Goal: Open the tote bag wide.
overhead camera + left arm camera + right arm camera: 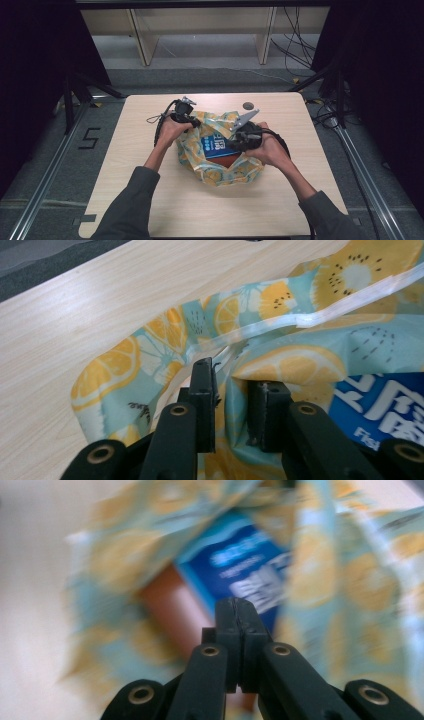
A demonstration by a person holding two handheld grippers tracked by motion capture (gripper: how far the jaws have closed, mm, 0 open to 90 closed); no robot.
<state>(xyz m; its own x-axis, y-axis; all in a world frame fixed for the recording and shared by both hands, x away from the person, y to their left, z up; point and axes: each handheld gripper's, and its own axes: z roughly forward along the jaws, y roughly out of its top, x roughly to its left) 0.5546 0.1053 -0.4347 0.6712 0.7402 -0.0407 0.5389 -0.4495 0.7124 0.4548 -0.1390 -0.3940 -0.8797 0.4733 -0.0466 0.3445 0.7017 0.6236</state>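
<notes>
A: Nearest the camera, high view — two forearms in grey sleeves (131, 200) come up from the bottom edge onto the pale wood table (150, 210); each hand holds a gripper at the bag.

B: The bag?

A: Fruit-print bag (220, 172), teal and yellow with orange slices, lying crumpled at mid-table; its mouth is open toward the top, and a blue packet (219, 145) with white lettering shows inside; something reddish-brown sits beside the packet, too blurred to name.

B: Left gripper (232, 410)?

A: At the bag's left upper edge; in the left gripper view its jaws stand parted with a fold of bag material between them — whether the pads actually bite the fold, cannot tell; the white hem (310, 315) of the bag runs just beyond.

B: Right gripper (239, 615)?

A: At the bag's right side; jaws pressed together, nothing visible between them; that view is motion-blurred; the blue packet lies just past the tips.

B: Farther off?

A: A small dark round spot (248, 105) near the table's far edge; beyond it, wooden frame legs (142, 40) and cables (295, 45) on the floor.
</notes>
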